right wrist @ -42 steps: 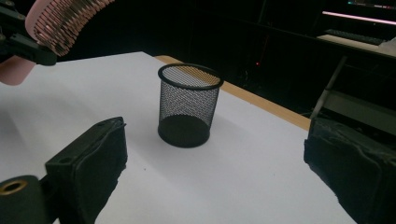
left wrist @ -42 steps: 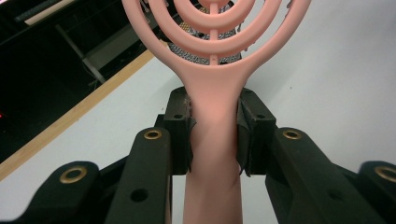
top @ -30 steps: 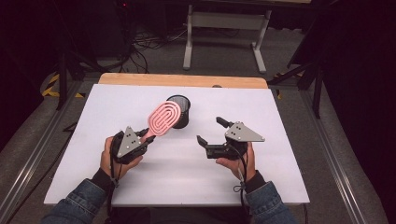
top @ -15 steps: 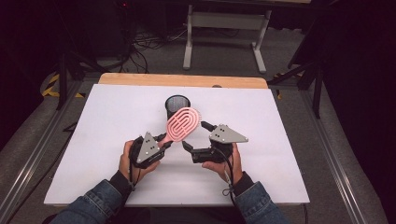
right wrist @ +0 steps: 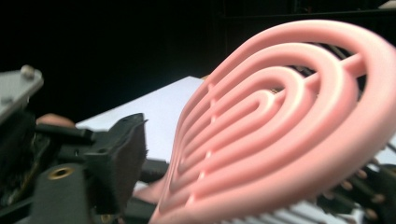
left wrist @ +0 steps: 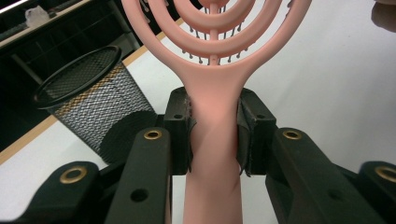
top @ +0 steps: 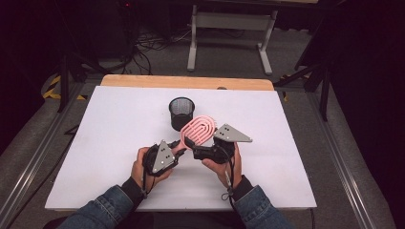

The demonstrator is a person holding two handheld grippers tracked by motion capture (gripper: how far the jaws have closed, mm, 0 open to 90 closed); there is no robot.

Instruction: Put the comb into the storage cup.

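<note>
Brush carried rightward from cup, left tool clamping handle

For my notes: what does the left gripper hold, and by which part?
The left gripper holds the pink hairbrush by its handle, just below the head.

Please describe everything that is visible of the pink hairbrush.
The pink hairbrush looks like smooth plastic. Its oval head is open, made of nested arches joined by a central rib, with small dark-tipped bristles on one face. The left claw clamps its handle, holding it above the white table, near the black mesh cup. The right claw is around the head, apparently open.
</note>
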